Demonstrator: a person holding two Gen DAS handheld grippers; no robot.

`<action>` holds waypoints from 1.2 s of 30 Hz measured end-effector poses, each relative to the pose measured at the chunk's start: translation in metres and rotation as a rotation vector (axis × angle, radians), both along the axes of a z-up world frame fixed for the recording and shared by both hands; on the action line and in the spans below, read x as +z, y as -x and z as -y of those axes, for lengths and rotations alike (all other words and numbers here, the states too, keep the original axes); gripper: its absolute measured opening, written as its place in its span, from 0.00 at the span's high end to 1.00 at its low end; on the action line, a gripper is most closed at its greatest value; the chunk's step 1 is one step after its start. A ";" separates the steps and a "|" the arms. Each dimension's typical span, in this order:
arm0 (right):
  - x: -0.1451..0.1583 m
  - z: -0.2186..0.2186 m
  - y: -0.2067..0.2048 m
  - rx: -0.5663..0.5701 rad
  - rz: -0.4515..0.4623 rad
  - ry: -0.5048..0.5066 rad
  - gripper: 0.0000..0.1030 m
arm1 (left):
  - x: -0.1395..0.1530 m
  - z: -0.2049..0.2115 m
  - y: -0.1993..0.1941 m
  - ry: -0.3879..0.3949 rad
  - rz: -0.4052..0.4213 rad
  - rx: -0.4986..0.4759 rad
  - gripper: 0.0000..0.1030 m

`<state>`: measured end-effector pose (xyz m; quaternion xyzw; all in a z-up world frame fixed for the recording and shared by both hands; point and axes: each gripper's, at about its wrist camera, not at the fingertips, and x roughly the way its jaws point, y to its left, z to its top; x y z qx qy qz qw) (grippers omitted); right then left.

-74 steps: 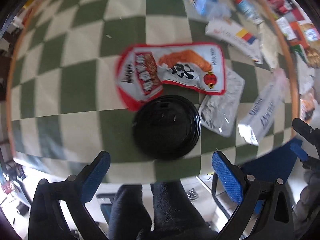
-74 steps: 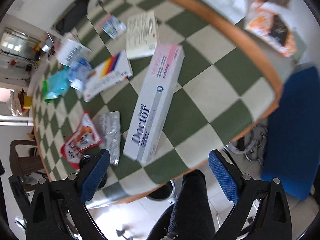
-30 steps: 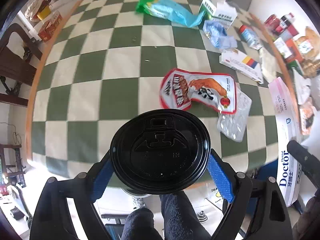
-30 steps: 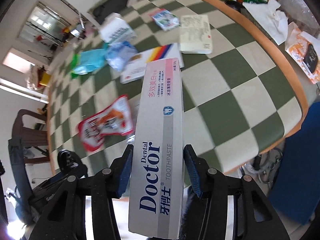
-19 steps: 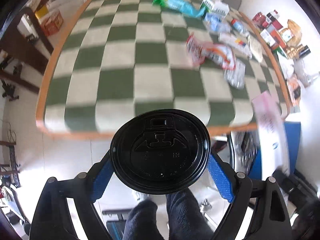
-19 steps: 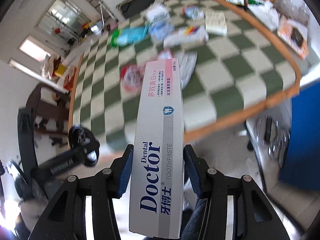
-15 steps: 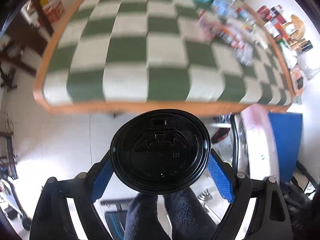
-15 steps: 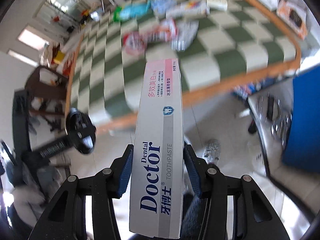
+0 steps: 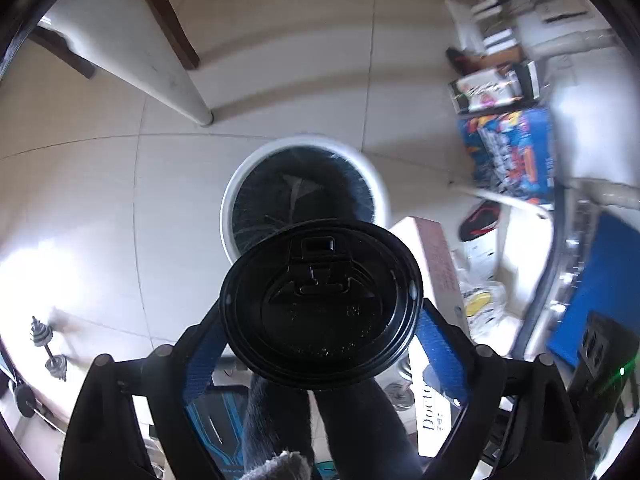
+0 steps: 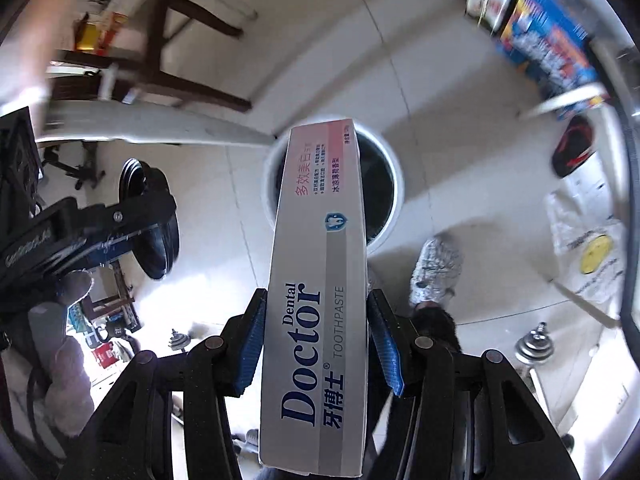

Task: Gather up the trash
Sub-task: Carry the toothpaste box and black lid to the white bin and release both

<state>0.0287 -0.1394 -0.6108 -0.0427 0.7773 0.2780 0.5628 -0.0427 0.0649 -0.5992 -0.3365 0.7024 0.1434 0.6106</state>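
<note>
Pale tiled floor (image 9: 100,200), white round bin with black liner (image 9: 304,196) below. Left tongs (image 9: 320,344) opening around round black plastic cup lid (image 9: 320,308); right tongs (image 10: 316,348) clamp white-and-pink toothpaste carton (image 10: 320,280). Disposal step; next, release both over bin.

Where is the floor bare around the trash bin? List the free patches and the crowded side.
Bare tile lies left of the trash bin, between the white table leg and the dumbbell, and beyond the bin's far rim. The right side is crowded: a blue printed box, a plastic bag, a red-and-black shoe.
</note>
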 end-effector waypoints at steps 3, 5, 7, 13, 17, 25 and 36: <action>-0.071 -0.019 -0.008 0.033 -0.041 0.020 0.49 | -0.034 -0.007 -0.002 -0.057 -0.020 -0.014 0.03; -0.103 -0.027 -0.008 0.055 -0.030 0.031 0.47 | -0.043 -0.010 0.000 -0.069 -0.017 -0.008 0.00; -0.136 -0.035 -0.011 0.090 -0.039 0.056 0.37 | -0.048 -0.014 0.004 -0.105 -0.014 -0.004 0.00; -0.166 -0.040 -0.019 0.107 0.049 0.125 0.00 | -0.044 -0.025 0.030 -0.157 -0.032 0.009 0.00; -0.155 -0.045 -0.019 0.117 0.171 0.203 0.00 | -0.037 -0.024 0.039 -0.210 -0.052 -0.011 0.00; -0.123 -0.048 -0.011 0.111 0.250 0.248 0.00 | -0.007 -0.022 0.058 -0.250 -0.046 -0.016 0.00; -0.021 -0.045 0.007 0.111 0.297 0.193 0.00 | 0.082 -0.006 0.082 -0.270 0.004 0.002 0.00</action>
